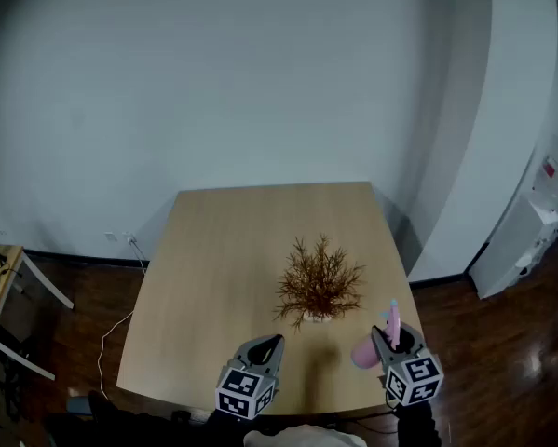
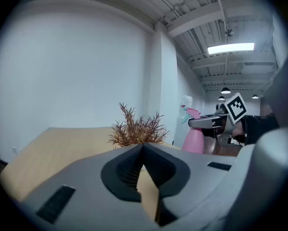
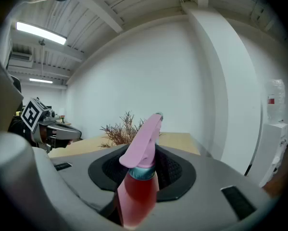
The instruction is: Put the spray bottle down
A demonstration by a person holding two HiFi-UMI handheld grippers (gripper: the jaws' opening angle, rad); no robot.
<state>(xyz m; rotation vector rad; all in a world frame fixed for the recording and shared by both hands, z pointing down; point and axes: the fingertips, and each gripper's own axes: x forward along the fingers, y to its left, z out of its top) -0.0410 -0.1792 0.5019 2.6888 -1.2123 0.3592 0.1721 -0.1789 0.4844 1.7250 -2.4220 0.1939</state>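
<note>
1. Gripping the spray bottle [image 1: 370, 347] with the right gripper [image 1: 390, 340]: jaws closed roughly halfway, pressed on the neck just under the pink trigger head, bottle upright.
2. Holding it at the near right corner of the table [image 1: 223, 250], right of the dried plant [image 1: 320, 282] and nearer the person, close to the branches but apart from them.
3. Cannot tell whether the base is on the wood yet, since it is hidden behind gripper bodies in every view. Judging by the firm grip, probably not set down.
4. Holding nothing in the left gripper [image 1: 269, 345]: jaws together at the tips, only bare tabletop showing through the gap behind them. Hovering at the near edge, left of the plant, level with the other tool and taking no part.
5. Done so far, as far as can be judged: bottle brought to the table and kept upright over a free patch.
6. Left to do: lower until the base stands flat, spread the jaws clear of the neck, then draw back without knocking the bottle or brushing the plant.
</note>
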